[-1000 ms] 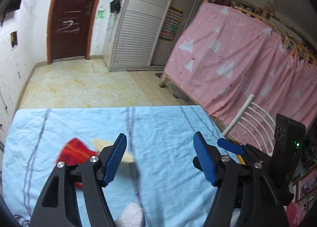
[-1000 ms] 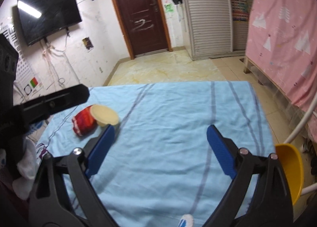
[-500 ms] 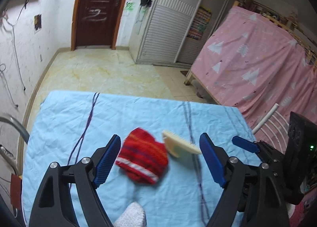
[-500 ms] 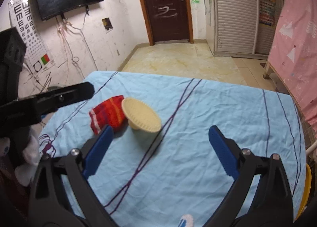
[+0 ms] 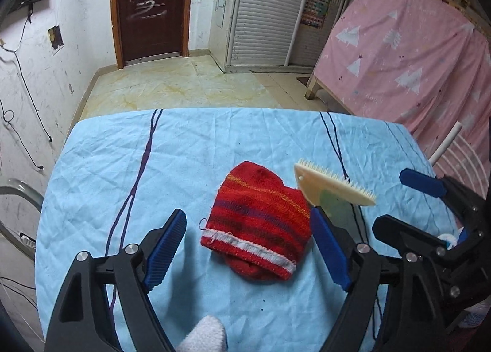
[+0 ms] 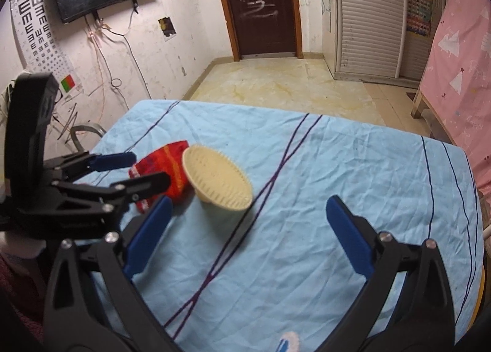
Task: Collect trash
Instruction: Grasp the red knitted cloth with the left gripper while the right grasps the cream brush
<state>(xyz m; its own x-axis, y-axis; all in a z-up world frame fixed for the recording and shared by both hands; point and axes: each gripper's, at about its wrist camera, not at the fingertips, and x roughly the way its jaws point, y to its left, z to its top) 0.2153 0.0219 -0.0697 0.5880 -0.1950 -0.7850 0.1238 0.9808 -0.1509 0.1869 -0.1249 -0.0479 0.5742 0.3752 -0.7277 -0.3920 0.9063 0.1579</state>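
Note:
A red striped knit sock [image 5: 260, 220] lies crumpled on the light blue tablecloth [image 5: 184, 149]. A cream plastic bristle brush [image 5: 331, 187] lies tilted right beside it, touching its right edge. My left gripper [image 5: 248, 247] is open, low over the cloth, with the sock between its blue pads. In the right wrist view the sock [image 6: 165, 167] and the brush [image 6: 218, 181] lie left of centre. My right gripper [image 6: 245, 235] is open and empty, with the brush just beyond it. The left gripper [image 6: 135, 170] shows there at the sock.
The table's far edge drops to a tiled floor [image 5: 178, 88]. A pink curtained bed frame [image 5: 408, 60] stands to the right. A white chair back [image 5: 448, 146] is at the table's right edge. A metal chair [image 6: 86, 134] stands at its left edge.
Both grippers have swung left and moved in toward the sock and brush. The left gripper now straddles the sock, which was off to its left a second ago.

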